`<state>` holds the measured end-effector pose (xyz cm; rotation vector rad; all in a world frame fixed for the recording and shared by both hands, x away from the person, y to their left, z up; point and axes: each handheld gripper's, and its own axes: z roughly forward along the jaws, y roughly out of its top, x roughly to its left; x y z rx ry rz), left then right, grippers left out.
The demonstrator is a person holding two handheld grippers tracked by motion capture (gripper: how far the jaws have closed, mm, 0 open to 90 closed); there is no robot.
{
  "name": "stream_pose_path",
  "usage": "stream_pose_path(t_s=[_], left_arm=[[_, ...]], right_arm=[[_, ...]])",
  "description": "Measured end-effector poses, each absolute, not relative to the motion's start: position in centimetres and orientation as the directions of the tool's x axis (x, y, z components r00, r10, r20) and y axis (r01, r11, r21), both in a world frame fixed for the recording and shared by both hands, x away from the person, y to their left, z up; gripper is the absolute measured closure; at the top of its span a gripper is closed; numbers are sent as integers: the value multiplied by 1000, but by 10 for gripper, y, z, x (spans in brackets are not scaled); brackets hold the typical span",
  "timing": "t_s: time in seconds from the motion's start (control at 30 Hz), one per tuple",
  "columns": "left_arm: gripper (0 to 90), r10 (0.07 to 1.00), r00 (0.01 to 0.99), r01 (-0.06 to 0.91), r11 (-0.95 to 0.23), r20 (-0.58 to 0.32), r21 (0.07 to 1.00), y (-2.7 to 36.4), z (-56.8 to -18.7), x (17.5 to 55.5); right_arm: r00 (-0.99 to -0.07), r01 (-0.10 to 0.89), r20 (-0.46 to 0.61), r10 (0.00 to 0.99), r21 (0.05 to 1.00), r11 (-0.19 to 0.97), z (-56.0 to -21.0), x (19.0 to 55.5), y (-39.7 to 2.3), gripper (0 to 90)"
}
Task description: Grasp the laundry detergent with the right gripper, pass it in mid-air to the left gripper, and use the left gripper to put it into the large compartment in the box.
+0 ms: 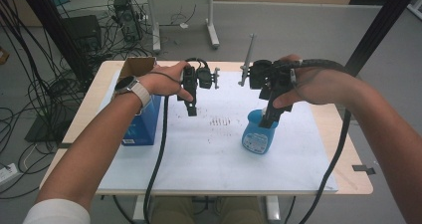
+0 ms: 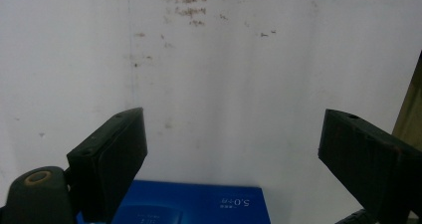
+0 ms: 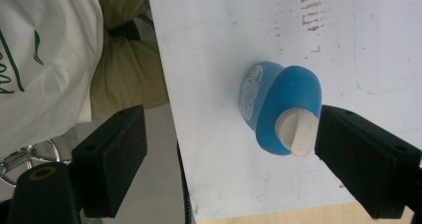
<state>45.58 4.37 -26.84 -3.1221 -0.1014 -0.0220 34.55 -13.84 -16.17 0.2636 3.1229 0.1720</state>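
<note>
Two grippers: both are hand-held above a table covered by a white sheet (image 1: 209,149), seen from a high camera behind the person.
Left gripper (image 1: 191,107): sits at about 10 o'clock from the sheet's middle, pointing down at the sheet; its jaws are spread wide with nothing between them.
Left gripper view: the two black jaws frame bare white sheet with faint brown smudges; a blue box (image 2: 194,204) shows at 6 o'clock between the jaw bases.
Blue box from above (image 1: 144,122): stands at the sheet's left edge, at 9 o'clock from the middle, partly under the person's left wrist, with a brown cardboard flap (image 1: 137,64) behind it.
Right gripper (image 1: 271,117): sits at about 2 o'clock from the sheet's middle, pointing down over the bottle; its jaws are spread apart, not pinching.
Blue bottle (image 1: 259,132): stands on the sheet at about 3 o'clock from the middle, directly under the right gripper, with a label on its side.
Right gripper view: the bottle (image 3: 281,107) lies right of centre between the jaws; its white cap (image 3: 297,132) is just against the right-hand jaw, while the left-hand jaw is well apart from it.
Smudges (image 1: 221,120): brown marks on the sheet between the two grippers.
Person: both forearms enter from 6 o'clock; a watch (image 1: 127,84) is on the left wrist.
</note>
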Motion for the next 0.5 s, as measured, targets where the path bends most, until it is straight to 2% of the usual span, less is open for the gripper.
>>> stream_pose_path(t_s=[0.5], left_arm=[[112, 73, 997, 73, -997, 18, -19, 44, -266, 455]], right_arm=[[-986, 166, 0, 168, 112, 980, -158, 346, -139, 130]])
